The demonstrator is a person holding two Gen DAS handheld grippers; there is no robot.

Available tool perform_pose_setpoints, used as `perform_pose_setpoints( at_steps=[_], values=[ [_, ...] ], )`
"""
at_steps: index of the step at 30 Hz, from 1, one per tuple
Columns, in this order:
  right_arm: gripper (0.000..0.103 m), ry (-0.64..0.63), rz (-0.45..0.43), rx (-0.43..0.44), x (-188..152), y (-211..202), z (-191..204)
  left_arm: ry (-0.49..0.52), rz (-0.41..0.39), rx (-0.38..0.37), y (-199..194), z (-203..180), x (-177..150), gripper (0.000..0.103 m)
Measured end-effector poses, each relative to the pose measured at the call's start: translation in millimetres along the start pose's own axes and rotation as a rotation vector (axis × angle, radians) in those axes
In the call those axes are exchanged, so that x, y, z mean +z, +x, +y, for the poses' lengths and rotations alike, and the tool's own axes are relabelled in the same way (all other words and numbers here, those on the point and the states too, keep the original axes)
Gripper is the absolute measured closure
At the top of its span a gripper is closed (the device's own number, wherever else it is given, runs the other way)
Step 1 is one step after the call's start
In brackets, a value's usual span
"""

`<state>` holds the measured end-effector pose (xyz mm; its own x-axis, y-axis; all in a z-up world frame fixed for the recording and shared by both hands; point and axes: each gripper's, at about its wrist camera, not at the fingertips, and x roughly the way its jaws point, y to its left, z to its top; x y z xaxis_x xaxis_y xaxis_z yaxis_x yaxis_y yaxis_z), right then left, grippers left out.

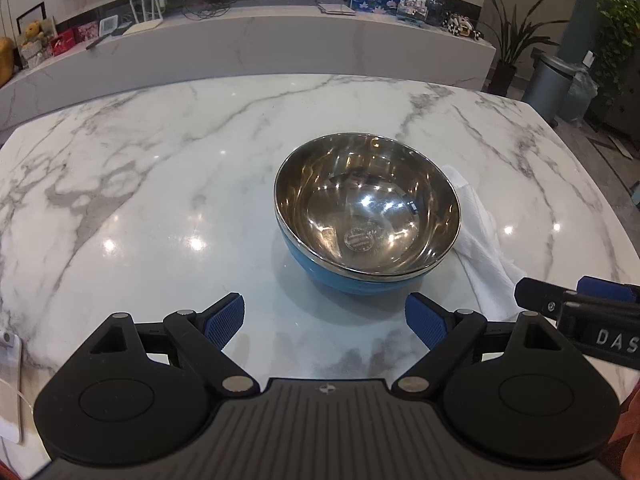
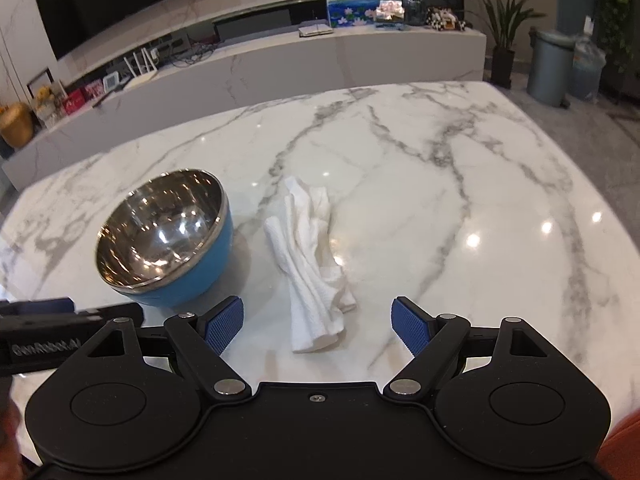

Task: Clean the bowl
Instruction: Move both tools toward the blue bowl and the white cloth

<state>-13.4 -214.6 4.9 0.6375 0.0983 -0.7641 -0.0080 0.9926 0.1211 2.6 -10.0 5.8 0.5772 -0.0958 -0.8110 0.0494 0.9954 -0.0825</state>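
Note:
A steel bowl point(image 1: 366, 206) with a blue outside stands upright on the marble table point(image 1: 160, 184); its inside looks shiny and holds nothing. My left gripper point(image 1: 324, 322) is open, just short of the bowl's near side. A crumpled white cloth point(image 2: 314, 260) lies flat to the right of the bowl point(image 2: 164, 236), and part of the cloth point(image 1: 480, 240) shows behind the bowl in the left wrist view. My right gripper point(image 2: 318, 326) is open, its blue pads either side of the cloth's near end, not touching it.
A white phone-like object point(image 1: 8, 384) lies at the table's left edge. Beyond the table point(image 2: 460, 184) runs a marble ledge point(image 1: 280, 44) with a painting, boxes and trinkets. A bin point(image 2: 548, 68) and potted plants stand on the floor at the right.

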Motion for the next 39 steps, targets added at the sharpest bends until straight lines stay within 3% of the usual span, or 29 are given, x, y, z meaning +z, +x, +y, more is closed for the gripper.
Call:
perform_pose_setpoints(
  at_steps=[18,39],
  values=[
    [0.023,-0.026,0.010,0.051,-2,4,6,0.000,-0.006,0.043,-1,4,3,0.015],
    [0.023,-0.059,0.021,0.013,-3,7,9,0.013,0.002,0.048,0,2,4,0.015]
  ],
)
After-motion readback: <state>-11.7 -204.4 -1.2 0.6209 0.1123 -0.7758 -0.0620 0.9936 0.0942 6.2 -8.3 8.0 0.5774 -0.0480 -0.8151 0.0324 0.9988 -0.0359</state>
